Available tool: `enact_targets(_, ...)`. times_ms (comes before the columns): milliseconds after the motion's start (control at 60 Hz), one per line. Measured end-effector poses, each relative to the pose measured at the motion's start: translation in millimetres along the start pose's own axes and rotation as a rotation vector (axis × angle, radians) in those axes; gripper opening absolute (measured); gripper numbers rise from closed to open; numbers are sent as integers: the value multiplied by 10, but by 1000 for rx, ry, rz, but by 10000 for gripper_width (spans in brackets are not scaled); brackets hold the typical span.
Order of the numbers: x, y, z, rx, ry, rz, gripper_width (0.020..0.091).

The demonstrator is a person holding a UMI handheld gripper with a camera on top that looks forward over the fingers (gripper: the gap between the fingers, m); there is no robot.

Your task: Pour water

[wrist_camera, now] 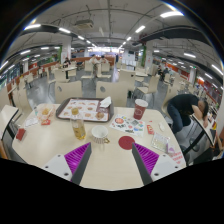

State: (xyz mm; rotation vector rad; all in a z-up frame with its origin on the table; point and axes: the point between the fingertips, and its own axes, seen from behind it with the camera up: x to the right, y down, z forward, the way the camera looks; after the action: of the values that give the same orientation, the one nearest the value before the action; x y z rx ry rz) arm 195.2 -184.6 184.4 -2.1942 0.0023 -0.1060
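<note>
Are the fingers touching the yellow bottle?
Apart. The gripper view shows the open fingers low over bare table, with the bottle standing beyond them, a strip of tabletop between.

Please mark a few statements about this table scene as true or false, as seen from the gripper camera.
1. The gripper is open and holds nothing. True.
2. A bottle stands on the table ahead of the fingers. True.
3. The red cup lies on its side. False: it stands upright.
4. The tray sits between the fingers. False: it lies well beyond them.
5. A person bends near the table's far end. True.
</note>
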Motion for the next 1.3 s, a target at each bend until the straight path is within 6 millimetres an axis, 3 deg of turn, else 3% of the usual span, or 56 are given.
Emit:
enact_targets(267, -134, 104, 53, -18, 19, 26, 835)
enact_targets(400, -414, 204, 73, -17, 16, 39, 831)
enact_targets(567, -969, 254, 276, 3, -23, 81, 839)
enact_targets(700, -1388, 139, 645, 61, -50, 105, 832)
enact_targets(833, -1641, 13, 1214, 116, -53, 104, 837)
enact_targets(1017, -1680, -77, 1954, 159, -2, 136, 832)
enact_targets(1133, -1630, -102, 2264, 172, 30, 144, 818)
enact_targets(1183, -1603, -116, 2372, 181, 39, 139, 771)
enact_targets(1250, -1552, -109, 2446, 183, 64, 139, 602)
enact_targets(1300, -1556, -126, 2482, 195, 59, 137, 528)
